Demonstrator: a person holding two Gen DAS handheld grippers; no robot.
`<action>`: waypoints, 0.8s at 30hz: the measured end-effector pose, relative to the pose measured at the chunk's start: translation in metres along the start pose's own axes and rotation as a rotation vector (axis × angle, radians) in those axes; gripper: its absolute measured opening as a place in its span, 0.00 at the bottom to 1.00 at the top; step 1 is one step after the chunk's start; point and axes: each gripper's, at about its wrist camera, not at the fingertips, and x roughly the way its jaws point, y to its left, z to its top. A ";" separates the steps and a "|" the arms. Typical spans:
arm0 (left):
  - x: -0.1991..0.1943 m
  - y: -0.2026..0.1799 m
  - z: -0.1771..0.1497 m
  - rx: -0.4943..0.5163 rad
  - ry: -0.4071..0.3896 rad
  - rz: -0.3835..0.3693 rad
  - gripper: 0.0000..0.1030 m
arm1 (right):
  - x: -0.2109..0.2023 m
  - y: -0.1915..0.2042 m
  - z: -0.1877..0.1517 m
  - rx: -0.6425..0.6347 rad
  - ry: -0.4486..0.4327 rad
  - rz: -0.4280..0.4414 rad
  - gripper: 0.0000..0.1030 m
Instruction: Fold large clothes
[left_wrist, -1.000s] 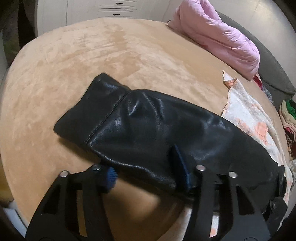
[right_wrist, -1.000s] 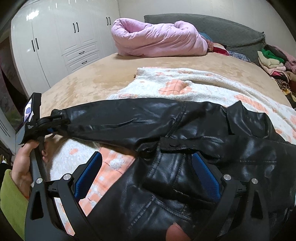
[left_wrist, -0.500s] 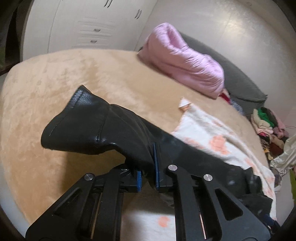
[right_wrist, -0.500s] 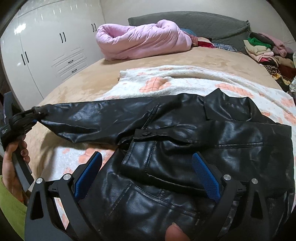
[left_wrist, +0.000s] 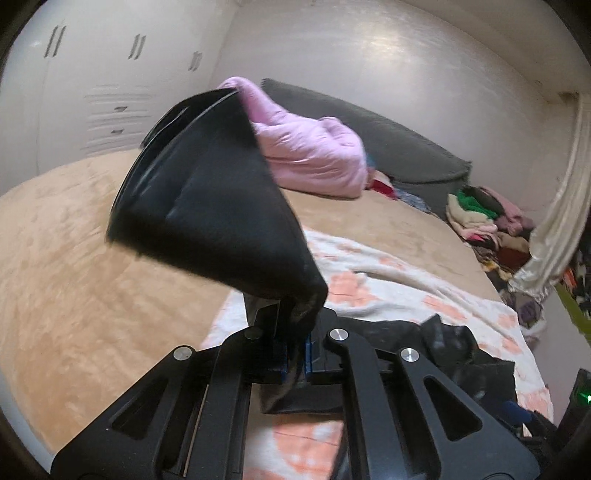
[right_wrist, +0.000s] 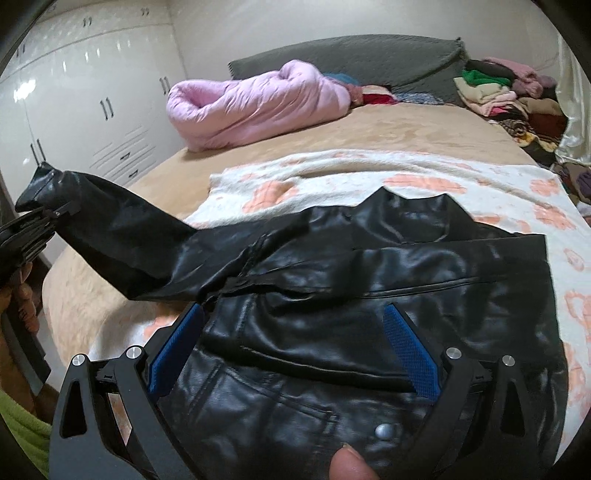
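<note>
A black leather jacket (right_wrist: 369, 295) lies on a white blanket with orange flowers (right_wrist: 443, 177) on the bed. My left gripper (left_wrist: 295, 354) is shut on the jacket's sleeve (left_wrist: 221, 206) and holds it up in the air, cuff end standing above the fingers. In the right wrist view the left gripper (right_wrist: 40, 221) shows at the far left with the sleeve (right_wrist: 122, 236) stretched out from the jacket body. My right gripper (right_wrist: 291, 350) is open, its blue pads (right_wrist: 410, 354) spread over the jacket's front near a snap button (right_wrist: 384, 430).
The bed has a tan cover (left_wrist: 74, 258). A rolled pink duvet (right_wrist: 255, 103) lies at the head by a grey headboard (right_wrist: 351, 55). A pile of folded clothes (right_wrist: 498, 92) sits at the back right. White wardrobes (right_wrist: 74, 110) stand at the left.
My left gripper closed on the sleeve and lifted it up off the bed, swinging it toward the jacket body. The right gripper stayed open over the jacket front.
</note>
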 end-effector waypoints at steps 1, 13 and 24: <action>-0.001 -0.007 0.000 0.011 -0.001 -0.009 0.00 | -0.004 -0.004 0.000 0.008 -0.007 -0.003 0.94; -0.010 -0.094 -0.007 0.148 0.029 -0.168 0.00 | -0.050 -0.081 -0.006 0.155 -0.095 -0.060 0.94; 0.006 -0.174 -0.043 0.282 0.141 -0.318 0.00 | -0.092 -0.153 -0.026 0.321 -0.171 -0.131 0.94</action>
